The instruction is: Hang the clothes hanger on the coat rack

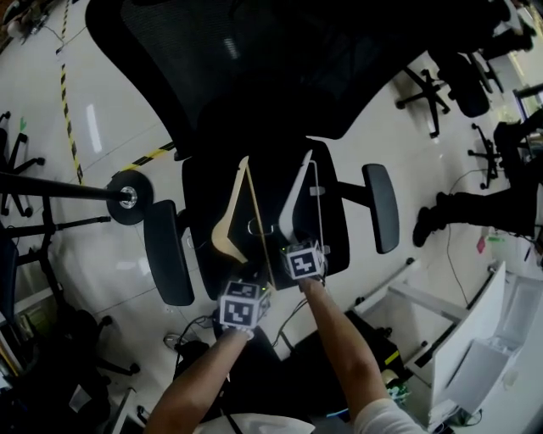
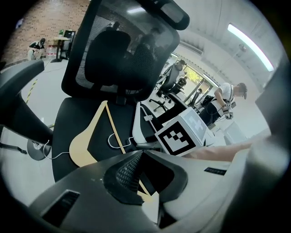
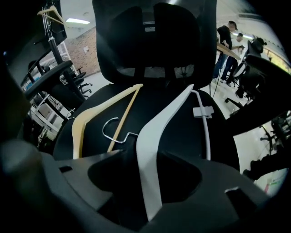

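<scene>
Looks down on a glossy white office floor (image 1: pixel 102 110) marked with yellow-and-black tape (image 1: pixel 66 110), with a black mesh office chair (image 1: pixel 254 51) at centre and more chairs far off. Finds two hangers lying flat on the seat (image 1: pixel 199 182), side by side and just apart: a wooden hanger (image 1: pixel 227 230) at left and a white plastic hanger (image 1: pixel 295 197) at right, each with one end toward the near edge, within easy reach. Shows the left gripper (image 2: pixel 142 154) clamped on the near end of the wooden hanger's thin bar, tips drawn together around it, likely to steady or lift it. Shows the right gripper (image 3: pixel 142 152) released, jaws spread wide and straddling the white plastic hanger's broad arm without pressing, probably set that wide to clear the arm before any squeeze. Places what looks like the coat rack (image 1: pixel 59 186) well left of the chair, a dark pole ending in a round disc (image 1: pixel 127 199). Catches, in the right gripper view, another hanger (image 3: pixel 51 13) up on a rack at far left. Leaves the hanging itself not yet done.
</scene>
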